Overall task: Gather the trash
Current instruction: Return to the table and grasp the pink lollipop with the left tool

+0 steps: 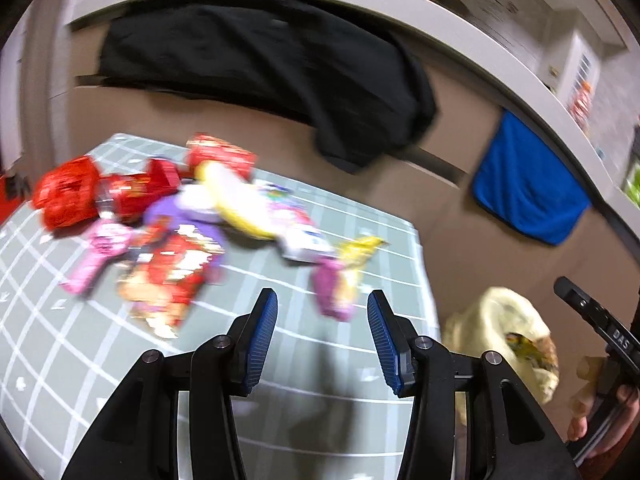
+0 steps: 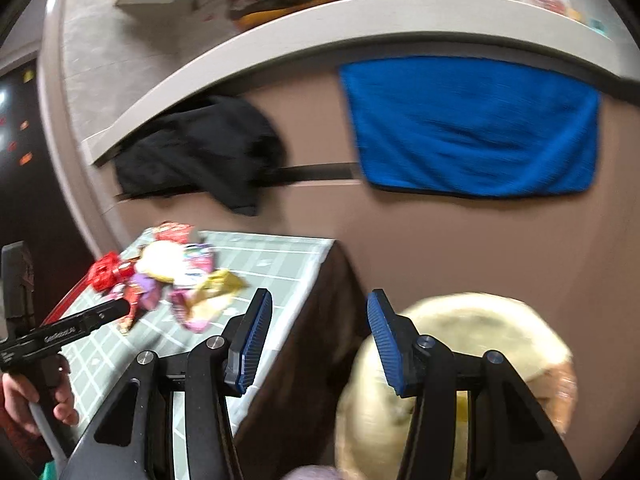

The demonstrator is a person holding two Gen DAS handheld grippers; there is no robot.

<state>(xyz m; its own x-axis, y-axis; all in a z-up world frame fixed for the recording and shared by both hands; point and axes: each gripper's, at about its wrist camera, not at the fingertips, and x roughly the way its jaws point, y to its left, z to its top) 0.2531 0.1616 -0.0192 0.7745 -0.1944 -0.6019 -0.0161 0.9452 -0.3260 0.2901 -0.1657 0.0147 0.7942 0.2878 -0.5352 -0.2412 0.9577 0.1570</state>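
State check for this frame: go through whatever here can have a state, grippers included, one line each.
left gripper: open, nothing between its pads.
right gripper: open, empty.
trash bag: mouth open, beside the table, some trash already inside.
wrappers: loose pile on the table, uncollected.
blue towel: hanging flat on the cabinet front.
black cloth: draped, hanging.

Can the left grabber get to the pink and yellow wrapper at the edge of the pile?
Probably yes. The left gripper is open and empty, and only bare mat lies between it and the pink and yellow wrapper.
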